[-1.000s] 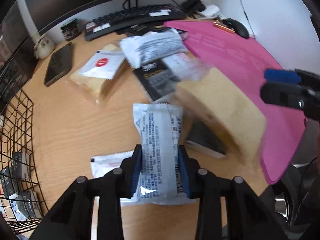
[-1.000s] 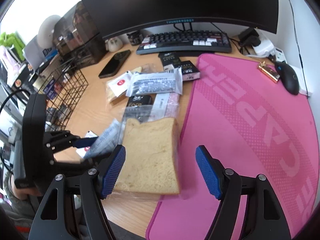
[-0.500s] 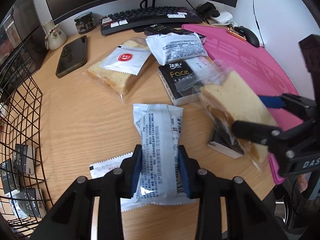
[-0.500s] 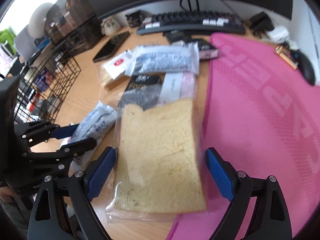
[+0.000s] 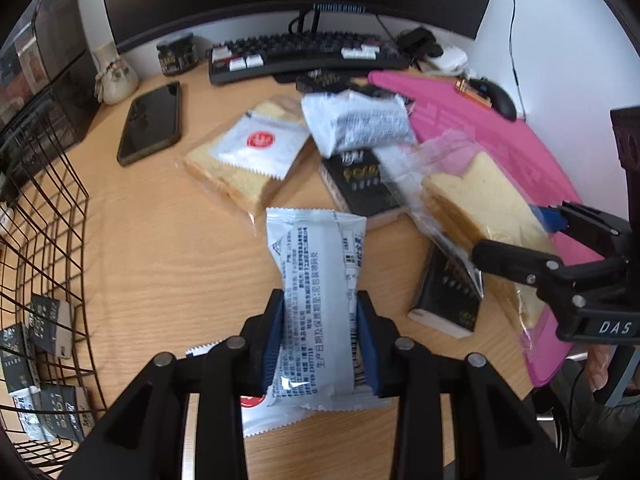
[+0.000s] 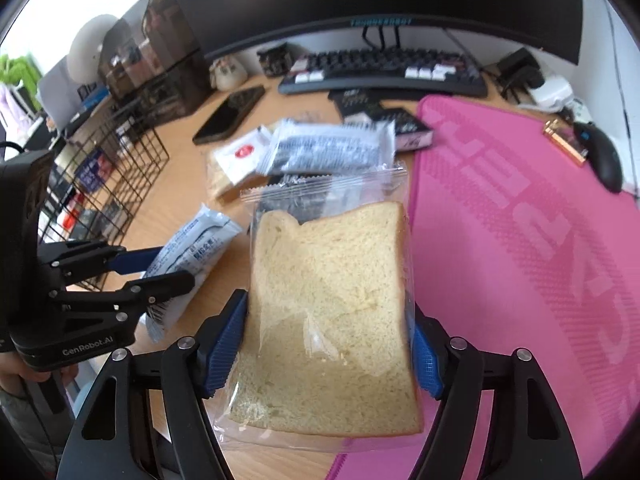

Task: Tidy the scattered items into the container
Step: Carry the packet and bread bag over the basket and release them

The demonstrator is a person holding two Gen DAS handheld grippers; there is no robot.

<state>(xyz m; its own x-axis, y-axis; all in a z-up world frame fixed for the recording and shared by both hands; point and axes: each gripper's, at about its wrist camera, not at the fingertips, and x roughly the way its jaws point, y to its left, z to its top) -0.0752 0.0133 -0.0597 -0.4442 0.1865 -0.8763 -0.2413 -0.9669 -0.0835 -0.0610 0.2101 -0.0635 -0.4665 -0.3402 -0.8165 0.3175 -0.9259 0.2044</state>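
Note:
My left gripper (image 5: 320, 340) is shut on a white printed snack packet (image 5: 316, 280) and holds it above the wooden desk; it also shows in the right wrist view (image 6: 188, 252). My right gripper (image 6: 320, 344) is shut on a bagged bread slice (image 6: 332, 312), lifted off the desk; the bread also shows in the left wrist view (image 5: 480, 208). The black wire basket (image 5: 44, 248) stands at the left with several small dark boxes inside. More scattered items lie on the desk: another bagged bread with a white sachet (image 5: 256, 148), a white packet (image 5: 356, 124), black boxes (image 5: 360, 184).
A phone (image 5: 150, 122), a keyboard (image 5: 304, 56), a monitor, a small jar and a figurine sit at the back. A pink mat (image 6: 520, 260) with a mouse (image 6: 600, 156) covers the right. A white sachet (image 5: 260, 412) lies under my left gripper.
My right gripper has closed onto the bagged bread slice and lifted it. My left gripper still holds the white packet, raised a little.

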